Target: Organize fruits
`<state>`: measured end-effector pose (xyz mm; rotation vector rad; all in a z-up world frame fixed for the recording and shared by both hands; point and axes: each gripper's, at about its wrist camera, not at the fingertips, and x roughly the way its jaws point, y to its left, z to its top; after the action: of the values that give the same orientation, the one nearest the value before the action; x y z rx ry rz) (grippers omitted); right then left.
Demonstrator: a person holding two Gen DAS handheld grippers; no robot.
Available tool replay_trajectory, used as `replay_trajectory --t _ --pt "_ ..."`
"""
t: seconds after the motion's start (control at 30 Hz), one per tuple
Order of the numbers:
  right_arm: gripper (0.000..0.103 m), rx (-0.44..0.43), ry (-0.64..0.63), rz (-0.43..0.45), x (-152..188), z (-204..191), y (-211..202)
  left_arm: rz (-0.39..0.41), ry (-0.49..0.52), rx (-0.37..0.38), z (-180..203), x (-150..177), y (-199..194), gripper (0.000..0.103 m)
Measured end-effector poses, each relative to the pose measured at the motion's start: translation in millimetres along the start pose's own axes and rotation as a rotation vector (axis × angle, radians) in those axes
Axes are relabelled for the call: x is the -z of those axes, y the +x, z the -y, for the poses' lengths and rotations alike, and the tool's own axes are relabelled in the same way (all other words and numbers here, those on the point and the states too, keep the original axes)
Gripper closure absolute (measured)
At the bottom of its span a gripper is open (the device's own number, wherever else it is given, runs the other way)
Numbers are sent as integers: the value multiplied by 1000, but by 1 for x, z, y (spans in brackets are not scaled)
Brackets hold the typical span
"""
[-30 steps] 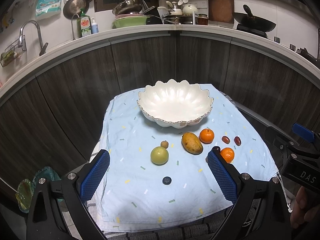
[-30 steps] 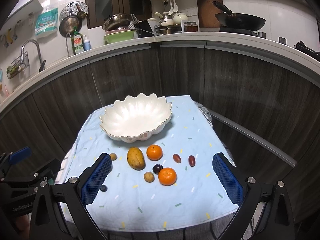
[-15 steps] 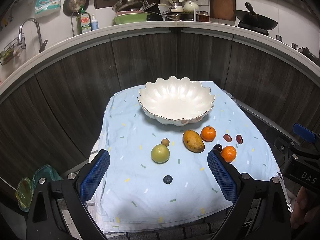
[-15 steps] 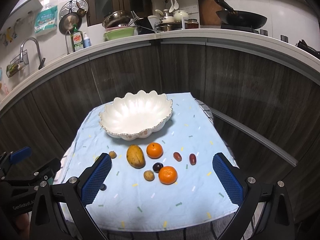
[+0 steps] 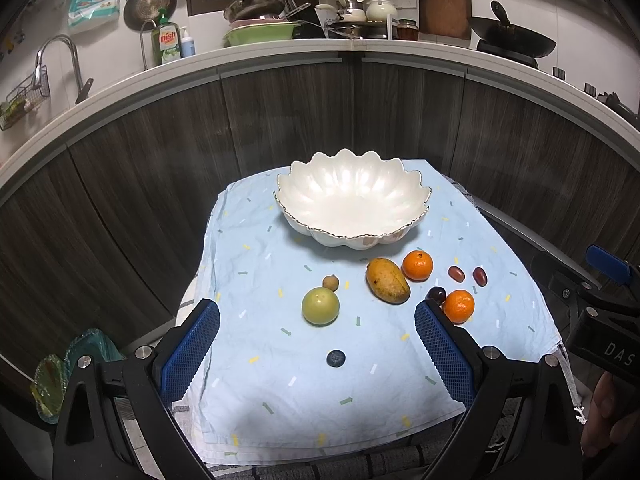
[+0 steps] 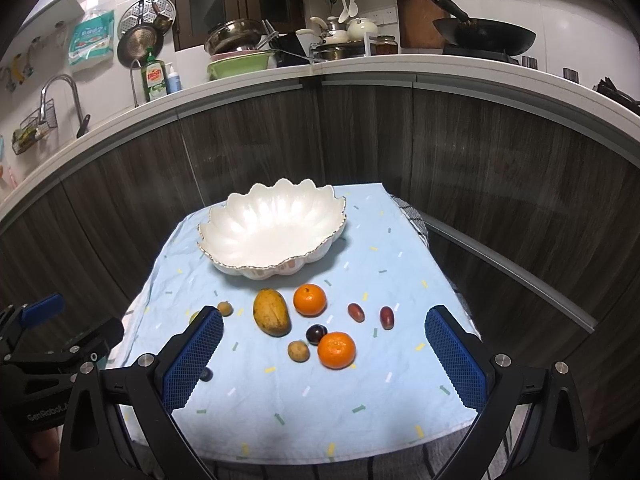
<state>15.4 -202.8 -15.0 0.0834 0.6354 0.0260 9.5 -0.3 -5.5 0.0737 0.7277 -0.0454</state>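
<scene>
A white scalloped bowl (image 5: 352, 184) (image 6: 272, 216) stands empty at the back of a light blue cloth (image 5: 280, 380). In front of it lie a mango (image 5: 387, 280) (image 6: 271, 312), two oranges (image 5: 417, 265) (image 5: 459, 306), a green round fruit (image 5: 320, 306), a dark plum (image 6: 316, 334), two red dates (image 6: 355, 312) (image 6: 386, 317), small brown fruits (image 5: 330, 282) (image 6: 298, 351) and a blueberry (image 5: 335, 358). My left gripper (image 5: 316, 352) is open and empty above the cloth's near edge. My right gripper (image 6: 324, 360) is open and empty, near the oranges.
The cloth covers a small table in front of dark curved cabinets (image 5: 280, 128). A counter (image 5: 320, 46) behind holds dishes, a wok and a sink. The right gripper's body (image 5: 600, 320) shows at the right edge of the left wrist view.
Both grippers have risen slightly and tilted, so the bowl and fruits sit a little lower in view. Nothing on the cloth has moved.
</scene>
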Motion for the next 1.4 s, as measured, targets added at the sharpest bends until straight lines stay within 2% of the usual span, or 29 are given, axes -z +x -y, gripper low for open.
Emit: replay_trajectory --t 0.63,1.03,1.4 --pt "1 2 -12 -38 3 -2 27 -44 11 10 0 -1 30 3" --pt "1 20 -26 -74 5 1 57 -69 32 10 2 -1 62 4" --pt "13 29 -26 -144 17 12 95 -124 53 21 13 9 100 10"
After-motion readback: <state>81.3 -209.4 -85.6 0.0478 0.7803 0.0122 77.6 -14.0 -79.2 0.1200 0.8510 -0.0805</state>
